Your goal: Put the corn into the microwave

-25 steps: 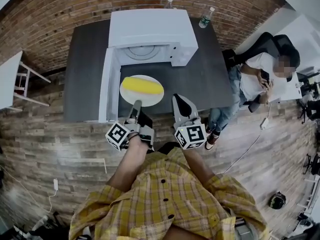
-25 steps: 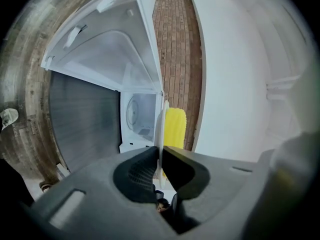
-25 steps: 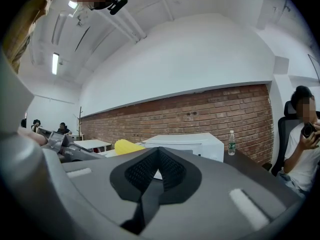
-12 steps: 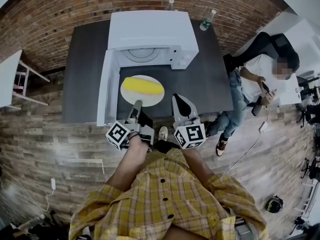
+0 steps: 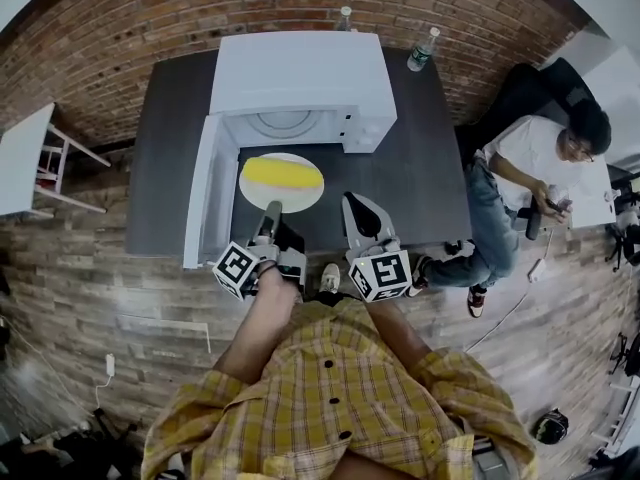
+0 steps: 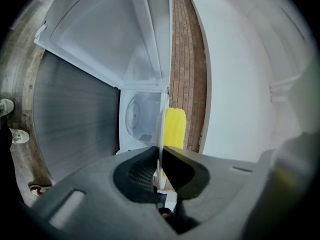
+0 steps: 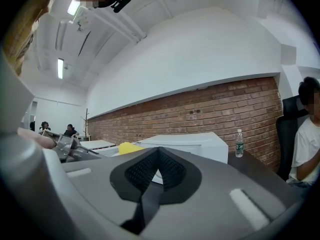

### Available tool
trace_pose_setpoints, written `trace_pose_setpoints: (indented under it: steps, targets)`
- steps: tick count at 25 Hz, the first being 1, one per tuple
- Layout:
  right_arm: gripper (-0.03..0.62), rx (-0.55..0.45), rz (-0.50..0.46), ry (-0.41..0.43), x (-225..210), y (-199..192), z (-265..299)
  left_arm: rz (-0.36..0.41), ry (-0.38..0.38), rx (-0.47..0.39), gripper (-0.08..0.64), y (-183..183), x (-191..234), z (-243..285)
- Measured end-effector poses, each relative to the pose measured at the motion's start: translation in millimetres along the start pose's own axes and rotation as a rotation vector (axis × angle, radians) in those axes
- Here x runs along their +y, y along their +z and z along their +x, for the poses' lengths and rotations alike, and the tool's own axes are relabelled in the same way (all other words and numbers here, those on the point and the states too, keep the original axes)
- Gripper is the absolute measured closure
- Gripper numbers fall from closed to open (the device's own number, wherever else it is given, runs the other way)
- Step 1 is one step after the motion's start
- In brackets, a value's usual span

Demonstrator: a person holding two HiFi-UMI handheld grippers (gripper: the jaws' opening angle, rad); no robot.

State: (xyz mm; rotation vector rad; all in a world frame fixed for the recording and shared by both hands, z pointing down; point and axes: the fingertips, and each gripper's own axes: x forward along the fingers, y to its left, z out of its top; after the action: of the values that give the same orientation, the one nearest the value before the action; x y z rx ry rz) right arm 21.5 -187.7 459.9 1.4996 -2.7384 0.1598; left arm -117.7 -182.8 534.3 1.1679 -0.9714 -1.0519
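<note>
Holds left gripper [image 5: 272, 211] level at frame centre, pinching the plate [image 5: 291, 202] bearing corn [image 5: 283, 174]; right gripper [image 5: 360, 208] alongside, pressed together, empty. Faces open microwave [image 5: 300, 73] above, door [image 5: 200, 193] at left.

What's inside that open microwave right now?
Only the round turntable shows inside the microwave. The corn lies on a white plate just in front of it, pinched by the left tool. The back of the cavity is hidden from above.

smooth white microwave [image 5: 300, 68] on a matt dark counter [image 5: 425, 168]; rough brick wall [image 5: 150, 18] behind; wood-plank floor [image 5: 90, 268]; soft checked cloth shirt [image 5: 330, 388].
</note>
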Motion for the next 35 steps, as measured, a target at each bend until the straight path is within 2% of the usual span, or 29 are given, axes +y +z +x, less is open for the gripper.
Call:
trace_pose_setpoints:
  steps: [2, 6, 20, 35]
  targets:
    - [0.589, -0.006, 0.004, 0.007, -7.1, 1.3, 2.5, 0.019, 0.022, -0.011, 0.532, 1.5, 6.8, 7.0]
    - [0.589, 0.002, 0.01, 0.02, -18.7, -1.3, 11.5, -0.011, 0.047, -0.045, 0.532, 3.0, 18.1, 22.1]
    - [0.589, 0.054, 0.02, 0.057, -37.4, -22.1, 41.1, 0.006, 0.105, -0.108, 0.532, 29.4, 65.2, 74.1]
    - [0.589, 0.105, 0.029, 0.072, -48.9, -39.4, 48.3, 0.048, 0.102, -0.143, 0.534, 45.4, 99.6, 123.6]
